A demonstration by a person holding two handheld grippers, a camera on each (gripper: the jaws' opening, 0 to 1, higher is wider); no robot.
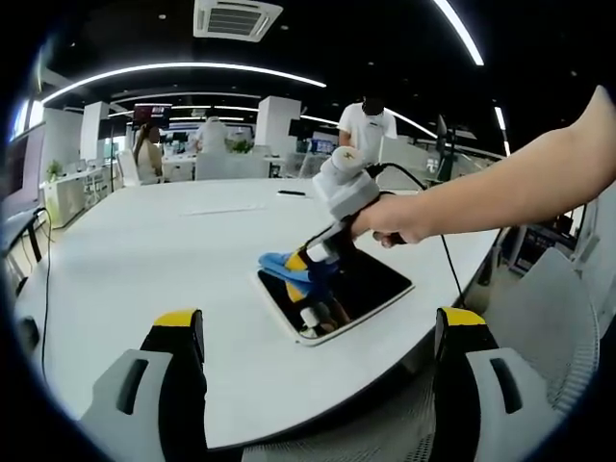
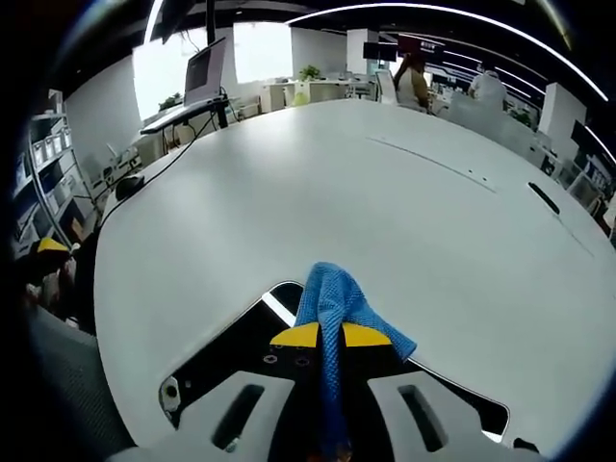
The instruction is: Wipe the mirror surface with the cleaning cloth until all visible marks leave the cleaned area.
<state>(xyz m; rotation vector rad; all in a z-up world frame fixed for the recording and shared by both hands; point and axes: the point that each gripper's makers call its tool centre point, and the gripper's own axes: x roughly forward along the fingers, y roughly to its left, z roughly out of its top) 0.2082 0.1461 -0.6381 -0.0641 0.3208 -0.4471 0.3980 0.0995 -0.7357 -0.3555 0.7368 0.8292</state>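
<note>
Mirror [image 1: 337, 294] lies flat near the table [image 1: 173, 241] edge in the left gripper view; left gripper [image 1: 318, 332] spread, holding nothing. A hand [image 1: 390, 219] presses the right gripper [image 1: 310, 265] onto it. Right gripper view: right gripper [image 2: 330, 335] pinches the blue cleaning cloth [image 2: 337, 303] against the mirror [image 2: 221, 361].
</note>
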